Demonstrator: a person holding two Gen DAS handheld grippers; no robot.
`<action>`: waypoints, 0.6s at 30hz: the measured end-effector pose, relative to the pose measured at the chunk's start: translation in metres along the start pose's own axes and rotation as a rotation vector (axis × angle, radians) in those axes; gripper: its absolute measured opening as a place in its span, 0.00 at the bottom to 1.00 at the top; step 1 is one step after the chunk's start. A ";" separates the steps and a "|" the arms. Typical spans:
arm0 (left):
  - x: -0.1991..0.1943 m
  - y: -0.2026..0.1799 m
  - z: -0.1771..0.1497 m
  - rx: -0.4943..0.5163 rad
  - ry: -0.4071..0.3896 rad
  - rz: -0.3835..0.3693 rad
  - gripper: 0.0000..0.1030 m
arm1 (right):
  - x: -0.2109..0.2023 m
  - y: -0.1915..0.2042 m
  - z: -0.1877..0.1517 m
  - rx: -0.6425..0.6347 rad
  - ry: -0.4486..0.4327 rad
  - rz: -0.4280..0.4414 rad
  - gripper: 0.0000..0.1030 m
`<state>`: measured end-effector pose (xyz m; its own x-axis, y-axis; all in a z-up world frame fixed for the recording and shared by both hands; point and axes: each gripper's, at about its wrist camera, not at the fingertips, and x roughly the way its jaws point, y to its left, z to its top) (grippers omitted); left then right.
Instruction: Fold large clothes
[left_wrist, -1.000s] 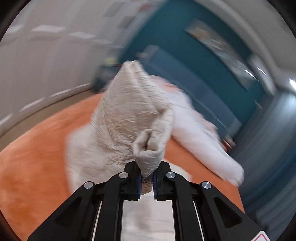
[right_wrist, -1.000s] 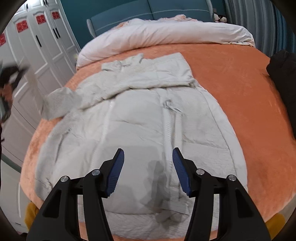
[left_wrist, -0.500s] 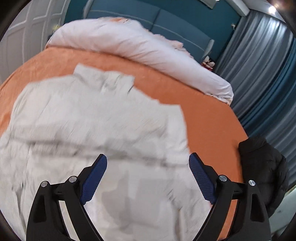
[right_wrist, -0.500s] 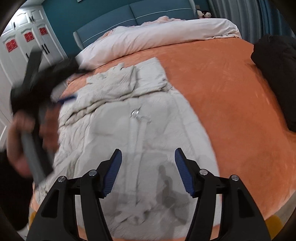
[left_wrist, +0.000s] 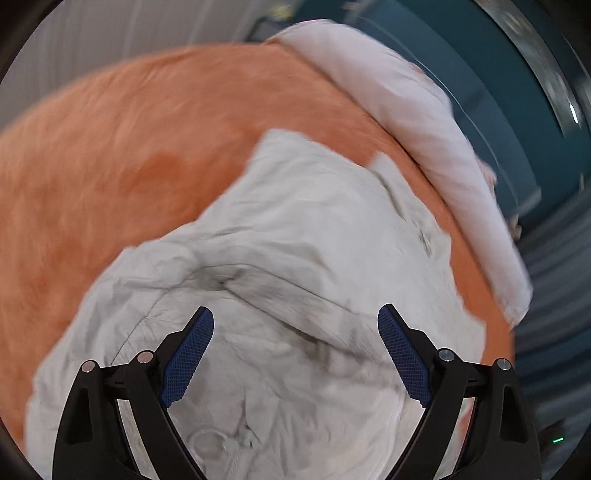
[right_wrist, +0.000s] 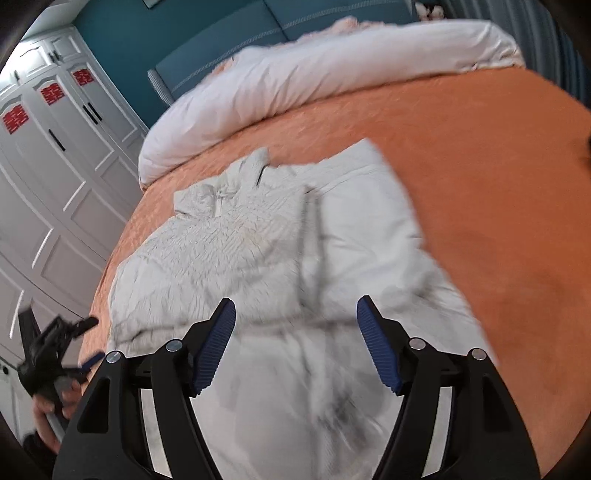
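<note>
Sleeve dropped since earlier, L gripper (left_wrist: 295, 354) fingers spread over coat (left_wrist: 295, 240), R gripper (right_wrist: 295, 347) same.

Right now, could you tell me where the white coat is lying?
The white coat lies spread on the orange bedspread, below the rolled white duvet in the right wrist view, directly ahead of both open tongs.

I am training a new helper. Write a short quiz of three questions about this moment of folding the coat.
1. True or false: the left claw grips the coat.
2. The coat lies on what: A) floor B) orange bed C) chair?
3. Fill in: the right claw is ____ above the coat.

Key: 1 false, it is open and empty. 2 B. 3 open.
</note>
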<state>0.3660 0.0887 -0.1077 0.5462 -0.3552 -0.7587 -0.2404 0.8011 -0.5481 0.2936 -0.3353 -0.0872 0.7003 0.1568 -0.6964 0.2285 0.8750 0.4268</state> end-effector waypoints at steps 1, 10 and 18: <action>0.003 0.009 0.003 -0.046 0.011 -0.009 0.85 | 0.011 0.001 0.004 0.014 0.021 0.006 0.67; 0.027 0.034 0.006 -0.134 0.018 0.006 0.60 | 0.044 0.044 0.021 -0.022 0.088 0.033 0.07; 0.009 0.012 0.027 0.074 -0.138 0.100 0.00 | -0.073 0.095 0.058 -0.200 -0.295 0.344 0.03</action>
<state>0.3900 0.1080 -0.1118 0.6286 -0.2071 -0.7497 -0.2419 0.8640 -0.4415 0.3034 -0.2900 0.0380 0.8804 0.3412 -0.3294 -0.1639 0.8706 0.4638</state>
